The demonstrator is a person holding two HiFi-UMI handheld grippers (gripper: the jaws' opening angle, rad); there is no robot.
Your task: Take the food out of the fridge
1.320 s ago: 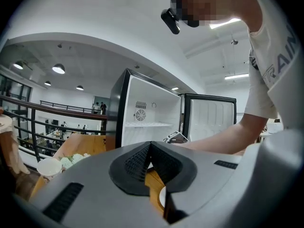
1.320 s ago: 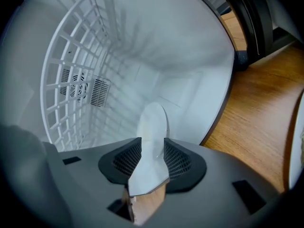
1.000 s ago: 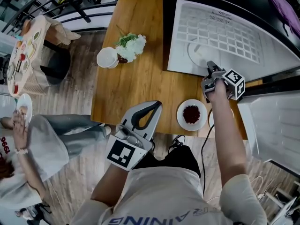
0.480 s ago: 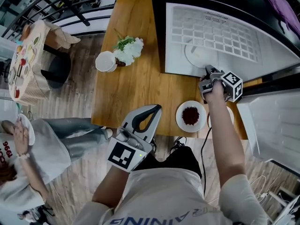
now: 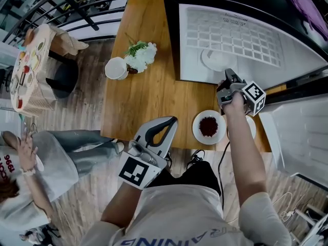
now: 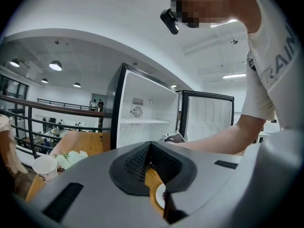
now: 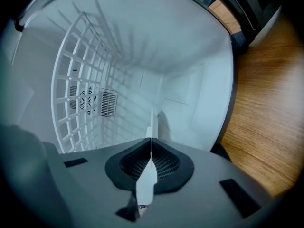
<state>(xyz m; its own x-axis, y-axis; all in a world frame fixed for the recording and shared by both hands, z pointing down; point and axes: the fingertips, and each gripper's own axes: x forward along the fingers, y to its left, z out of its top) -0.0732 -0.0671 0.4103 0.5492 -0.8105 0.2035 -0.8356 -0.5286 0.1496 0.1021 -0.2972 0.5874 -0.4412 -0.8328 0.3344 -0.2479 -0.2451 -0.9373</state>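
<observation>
Right gripper (image 5: 228, 76) jaws just closed on rim of white plate (image 5: 214, 58) in fridge (image 5: 300, 60): lift slightly, keep level, draw straight out to desk (image 5: 148, 86); left gripper (image 5: 171, 120) jaws together, empty

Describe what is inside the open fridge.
A wire shelf and a white plate, its near rim clamped in the right gripper. The gripper covers that rim; any food on the plate cannot be made out.

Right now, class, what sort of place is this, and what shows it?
Probably a staged kitchen corner in a large open indoor hall, not a home: a small open fridge and a wooden table, with a balcony railing and ceiling lamps behind.
</observation>
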